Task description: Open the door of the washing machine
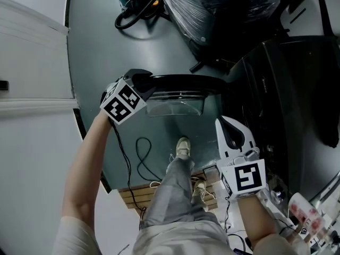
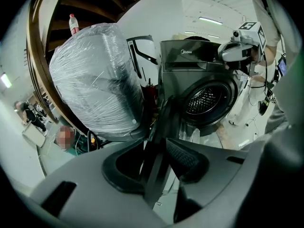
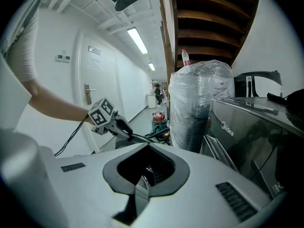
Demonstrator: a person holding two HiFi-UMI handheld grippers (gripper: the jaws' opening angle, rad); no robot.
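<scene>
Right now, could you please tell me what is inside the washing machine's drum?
In the washing machine, only the perforated metal wall of the drum shows. The drum's floor is hidden behind the dark porthole rim, so anything lying there cannot be seen.

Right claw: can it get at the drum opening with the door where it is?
Likely yes. The left claw grips the door, swung clear of the washing machine, so the drum opening is uncovered, and nothing shows between it and the right claw.

One dark grey washing machine [image 2: 190, 56] with one round black-rimmed door [image 1: 183, 82], one bulky plastic-wrapped bundle [image 2: 95, 80], one red-capped clear bottle [image 2: 72, 23], two grippers: left gripper [image 1: 150, 85], right gripper [image 1: 224, 123].
</scene>
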